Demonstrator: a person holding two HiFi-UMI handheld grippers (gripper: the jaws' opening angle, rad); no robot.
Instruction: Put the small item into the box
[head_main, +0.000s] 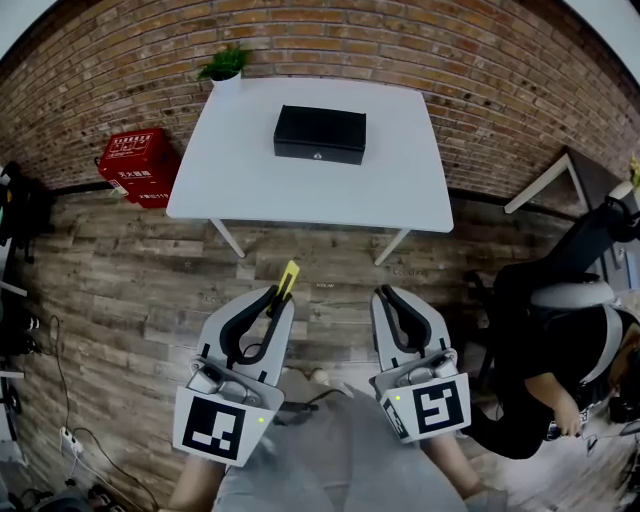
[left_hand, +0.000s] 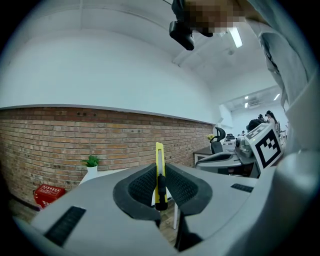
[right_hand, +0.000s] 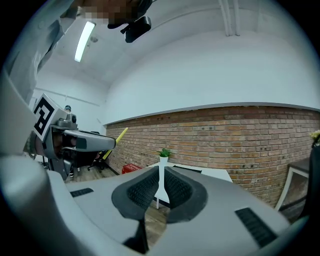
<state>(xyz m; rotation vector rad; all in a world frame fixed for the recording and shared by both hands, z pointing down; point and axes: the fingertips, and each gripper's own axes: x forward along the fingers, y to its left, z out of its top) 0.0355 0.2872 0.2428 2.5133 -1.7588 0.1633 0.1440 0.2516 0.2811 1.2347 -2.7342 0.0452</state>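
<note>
One knife (left_hand: 159, 170) in left tongs (left_hand: 160, 187); right tongs (right_hand: 159, 192) closed.

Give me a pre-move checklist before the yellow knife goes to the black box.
1. Item gripped: ok. The left tongs are shut on the yellow utility knife, and its end sticks out past the tips.
2. Other hand free: ok. The right tongs are shut with nothing between them.
3. Box open: not ok. The black box has its lid down.
4. Box latch: cannot tell whether it is locked.
5. Box in reach: not ok. The white table stands ahead, with wooden floor between it and the tongs.
6. Bystander: ok. The seated person is off to the right of the straight line to the table.
</note>
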